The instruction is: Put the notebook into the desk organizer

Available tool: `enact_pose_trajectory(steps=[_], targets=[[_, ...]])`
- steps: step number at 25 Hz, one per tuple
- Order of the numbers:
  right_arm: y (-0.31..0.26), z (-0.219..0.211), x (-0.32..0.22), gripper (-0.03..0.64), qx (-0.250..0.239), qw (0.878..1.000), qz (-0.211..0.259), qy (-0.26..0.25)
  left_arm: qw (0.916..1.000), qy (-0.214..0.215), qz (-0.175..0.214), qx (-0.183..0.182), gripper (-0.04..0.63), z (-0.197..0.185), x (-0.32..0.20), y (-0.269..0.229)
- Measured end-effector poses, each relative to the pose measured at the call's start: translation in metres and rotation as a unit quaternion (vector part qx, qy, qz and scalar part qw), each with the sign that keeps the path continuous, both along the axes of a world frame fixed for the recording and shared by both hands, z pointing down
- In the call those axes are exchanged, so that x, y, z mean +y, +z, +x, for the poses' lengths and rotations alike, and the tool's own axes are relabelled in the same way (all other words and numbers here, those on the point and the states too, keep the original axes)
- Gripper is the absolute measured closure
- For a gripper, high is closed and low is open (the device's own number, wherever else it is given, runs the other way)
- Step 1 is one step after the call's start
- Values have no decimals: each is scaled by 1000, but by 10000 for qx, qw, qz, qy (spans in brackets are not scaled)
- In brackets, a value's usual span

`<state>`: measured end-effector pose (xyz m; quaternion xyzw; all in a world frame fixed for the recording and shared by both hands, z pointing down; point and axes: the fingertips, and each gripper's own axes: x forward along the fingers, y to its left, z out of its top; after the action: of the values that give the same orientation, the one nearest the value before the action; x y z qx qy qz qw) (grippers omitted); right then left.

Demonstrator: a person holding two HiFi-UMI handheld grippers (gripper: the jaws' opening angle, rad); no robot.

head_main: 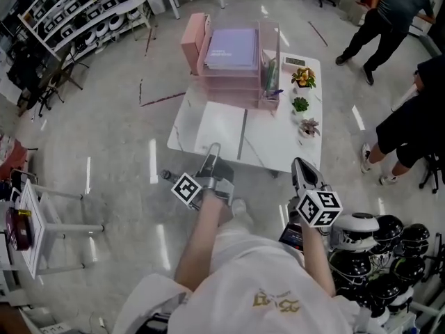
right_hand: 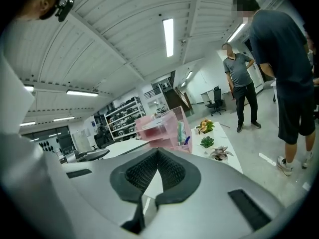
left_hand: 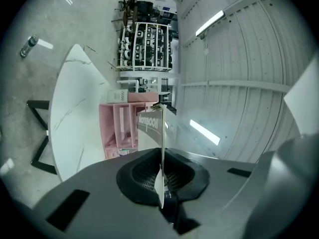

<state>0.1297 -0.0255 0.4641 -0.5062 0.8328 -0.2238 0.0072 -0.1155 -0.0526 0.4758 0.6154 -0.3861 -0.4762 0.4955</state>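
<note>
One notebook (left_hand: 149,126) pinched in left claw (left_hand: 162,154), long axis toward organizer (left_hand: 118,126); right claw (right_hand: 157,152) closed.

I read the desk (head_main: 271,141) top as glossy white stone-look with grey veining. The organizer (head_main: 226,89) looks like smooth pink plastic. The notebook (left_hand: 152,128) cover is matt grey card. The left hand-held gripper (left_hand: 162,151) is matt grey plastic with black ribbed pads (left_hand: 139,173). The floor (head_main: 125,117) is polished and reflective.
</note>
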Motion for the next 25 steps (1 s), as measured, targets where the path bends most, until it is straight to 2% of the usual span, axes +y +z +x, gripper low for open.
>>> enact_pose_trajectory(steps=[5,11,25], targets=[[7,-22,-53,606,92,9998,-133,135,9997,175,-173,84,566,-19,-58,13],[13,-43,-91,606,187,9992,-242,241,9990,411,-149,116,568,-28,-103,14],[25,-53,-123,606,389,9978,-402,359,9975,479,-376,351,566,-40,-144,40]])
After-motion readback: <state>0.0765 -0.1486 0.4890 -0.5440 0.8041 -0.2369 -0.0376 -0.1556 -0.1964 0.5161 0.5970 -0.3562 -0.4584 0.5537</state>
